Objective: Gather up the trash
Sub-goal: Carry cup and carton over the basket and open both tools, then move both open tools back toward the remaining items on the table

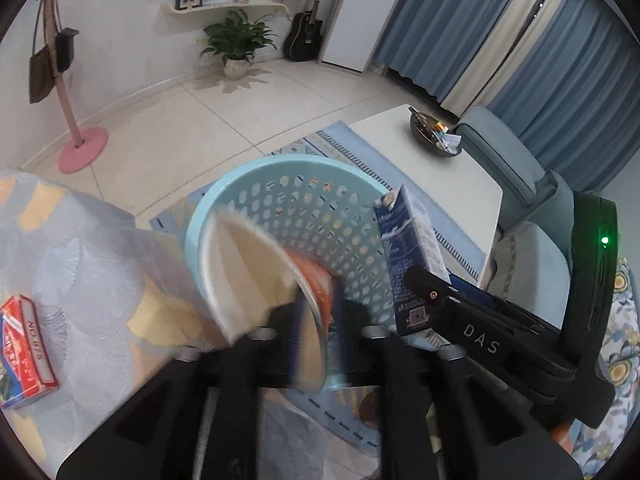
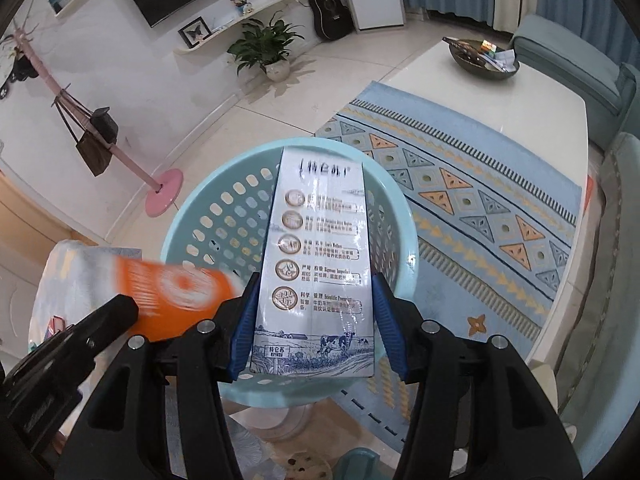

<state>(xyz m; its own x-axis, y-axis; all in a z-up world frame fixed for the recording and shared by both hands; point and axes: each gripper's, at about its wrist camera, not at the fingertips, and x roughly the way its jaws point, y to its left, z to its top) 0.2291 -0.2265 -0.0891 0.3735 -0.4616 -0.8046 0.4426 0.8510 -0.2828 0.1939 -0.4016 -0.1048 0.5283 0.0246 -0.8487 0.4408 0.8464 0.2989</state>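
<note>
The right gripper [image 2: 316,320] is clamped on the base of a milk carton [image 2: 316,248], its top reaching over the far rim of the light blue basket [image 2: 192,216]. The left gripper [image 1: 316,312] has parted jaws; a blurred orange paper cup [image 1: 256,276] sits between them above the basket's near rim, contact unclear.

Pale tiled floor [image 1: 248,120], white wall [image 1: 120,32]. Blue curtains [image 1: 560,60] hang behind a teal sofa [image 1: 504,152]. Patterned rug [image 2: 480,200] lies beside the white table [image 2: 552,92].

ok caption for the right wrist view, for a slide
Right tool holds a milk carton over the blue basket, orange cup blurred alongside.
</note>
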